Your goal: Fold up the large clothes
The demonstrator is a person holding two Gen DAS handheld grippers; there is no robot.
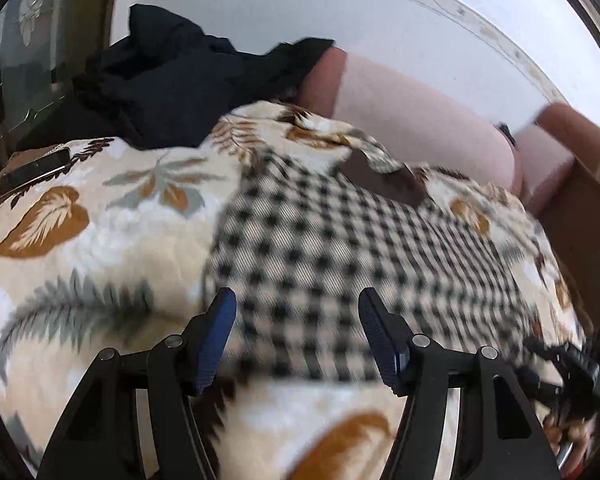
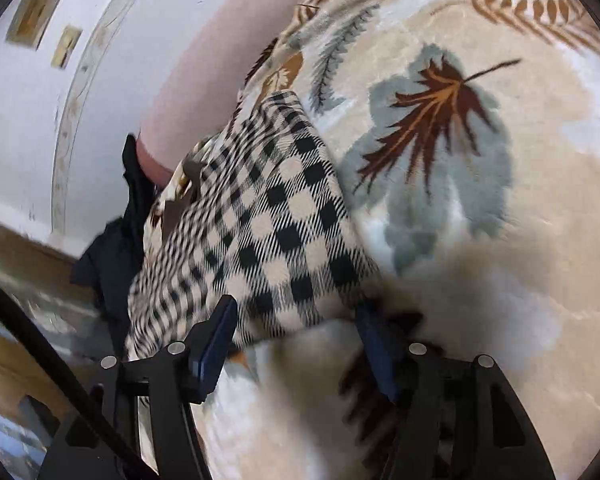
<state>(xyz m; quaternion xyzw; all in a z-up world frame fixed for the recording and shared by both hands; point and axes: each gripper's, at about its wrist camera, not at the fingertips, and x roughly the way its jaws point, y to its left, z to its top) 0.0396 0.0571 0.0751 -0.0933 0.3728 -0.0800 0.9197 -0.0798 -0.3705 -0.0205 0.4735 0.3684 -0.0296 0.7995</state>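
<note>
On the bed: your checked garment (image 1: 320, 240) lies spread flat over the leaf-print blanket (image 1: 80, 208), reaching from just ahead of your left gripper toward the far pink pillow (image 1: 412, 120).
Left gripper: your left gripper (image 1: 296, 300) hovers low over the near edge of the checked garment, its fingers (image 1: 224, 320) spread wide with nothing between them.
Right gripper, own view: your right gripper (image 2: 296, 308) sits at the garment's near corner (image 2: 260, 220); its fingers (image 2: 220, 332) are spread, the left one over the checked cloth, the right one over the blanket (image 2: 480, 160) just beside the garment's edge. You are not gripping anything there.
Right gripper, left view: it shows as a dark blur at the right edge (image 1: 568, 364), just beside the garment's right side; its finger state cannot be read from here.
Garment shape: black-and-cream checks, one long straight edge running away from the right gripper; whether it is already folded cannot be told through the blur.
Far left: a pile of dark clothes (image 1: 172, 80) lies at the far end of the blanket, near the pillow.
Left edge: a phone (image 1: 34, 172) lies on the blanket, well apart from the garment.
Far: a white wall (image 1: 340, 12) rises behind the pillow.
</note>
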